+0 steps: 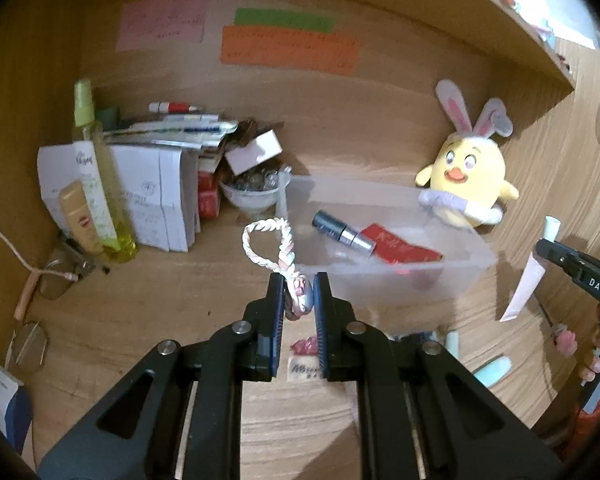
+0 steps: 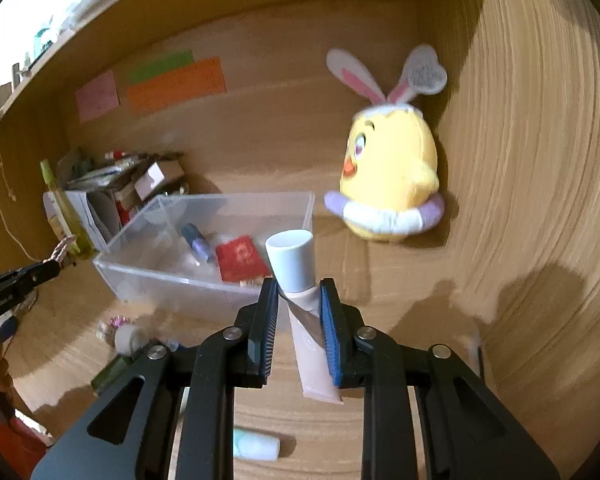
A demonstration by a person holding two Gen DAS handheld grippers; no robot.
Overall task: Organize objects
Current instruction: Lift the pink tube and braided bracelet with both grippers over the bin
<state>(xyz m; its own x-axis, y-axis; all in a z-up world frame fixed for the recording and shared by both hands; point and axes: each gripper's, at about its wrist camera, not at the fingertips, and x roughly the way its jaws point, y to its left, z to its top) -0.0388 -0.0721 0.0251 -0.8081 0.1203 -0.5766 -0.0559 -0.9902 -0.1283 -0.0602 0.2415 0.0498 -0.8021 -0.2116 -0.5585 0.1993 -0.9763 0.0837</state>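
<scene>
The left tongs (image 1: 298,292) squeeze the soft, light rope charm (image 1: 285,256) near the clear box (image 1: 388,276), and the right tongs (image 2: 300,300) pinch the squishy cream tube (image 2: 300,292) around its middle.

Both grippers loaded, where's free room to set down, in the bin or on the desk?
Clear bin: bare floor at its left end, beside the dark tube and red packet. Bare desk lies between the bin and plush chick, and left of the left gripper toward the yellow bottle. Crowded: the paper stack corner and the small items near the front edge.
</scene>
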